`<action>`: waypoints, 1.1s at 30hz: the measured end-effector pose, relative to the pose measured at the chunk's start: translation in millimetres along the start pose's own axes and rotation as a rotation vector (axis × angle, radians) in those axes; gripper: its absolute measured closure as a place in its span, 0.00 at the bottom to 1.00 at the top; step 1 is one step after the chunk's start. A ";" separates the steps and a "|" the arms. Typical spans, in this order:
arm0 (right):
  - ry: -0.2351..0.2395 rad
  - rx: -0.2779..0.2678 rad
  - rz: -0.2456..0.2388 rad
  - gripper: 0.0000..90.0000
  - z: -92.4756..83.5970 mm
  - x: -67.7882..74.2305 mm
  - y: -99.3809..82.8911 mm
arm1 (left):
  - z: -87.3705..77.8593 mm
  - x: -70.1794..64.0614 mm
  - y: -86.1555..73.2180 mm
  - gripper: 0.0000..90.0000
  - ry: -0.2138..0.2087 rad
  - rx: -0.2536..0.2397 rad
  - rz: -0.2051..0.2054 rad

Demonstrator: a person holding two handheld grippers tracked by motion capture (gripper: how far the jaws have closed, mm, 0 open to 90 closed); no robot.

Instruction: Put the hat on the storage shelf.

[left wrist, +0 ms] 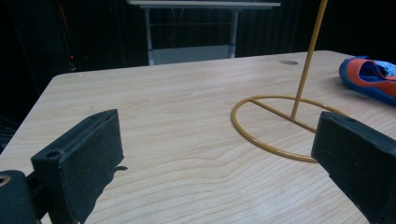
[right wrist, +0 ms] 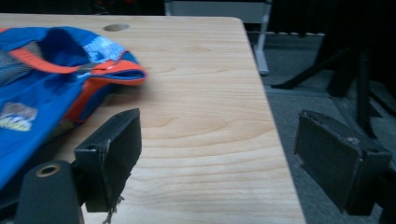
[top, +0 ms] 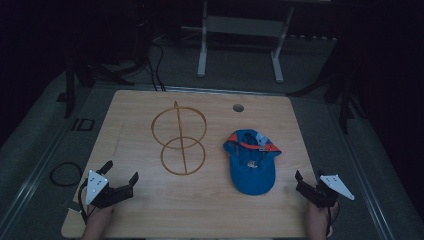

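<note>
Pale wood grain runs across the table [top: 150, 210], the largest thing in the scene, its near edge met by two hands coming in from below; a round hole [top: 238, 107] sits near its far edge. On the table's left half stands a yellow wire stand [top: 179, 142], a flat ring base with a thin upright rod carrying a second ring above; in the left gripper view its base ring lies just ahead of the jaws. To the right of the stand, apart from it, a blue cap [top: 252, 162] with orange trim lies upside down, its brim pointing toward the near edge; in the right gripper view it spreads at the left, just beside one jaw. The left gripper [top: 120, 172] rests at the near left corner, well apart from the stand, its black jaws spread wide with nothing between them; the right gripper [top: 310, 178] sits near the right edge, close to the cap but not touching it, its jaws likewise apart and empty.
</note>
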State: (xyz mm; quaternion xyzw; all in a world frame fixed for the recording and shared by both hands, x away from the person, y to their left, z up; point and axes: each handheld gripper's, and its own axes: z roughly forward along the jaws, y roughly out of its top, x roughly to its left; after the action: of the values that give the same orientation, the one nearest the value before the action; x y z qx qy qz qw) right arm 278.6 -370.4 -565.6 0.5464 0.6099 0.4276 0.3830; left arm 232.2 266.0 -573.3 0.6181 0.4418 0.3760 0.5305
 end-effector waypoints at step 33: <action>0.238 0.222 -0.021 0.14 20.4 24.3 53.9 | -0.4 -9.8 3.8 0.03 -0.028 0.004 0.010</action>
State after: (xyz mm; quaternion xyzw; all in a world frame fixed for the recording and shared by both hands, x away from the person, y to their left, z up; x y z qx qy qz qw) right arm 313.2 -342.2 -521.9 0.5245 0.7002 0.4151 0.2499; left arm 229.2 256.7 -569.5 0.6265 0.4320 0.3690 0.5336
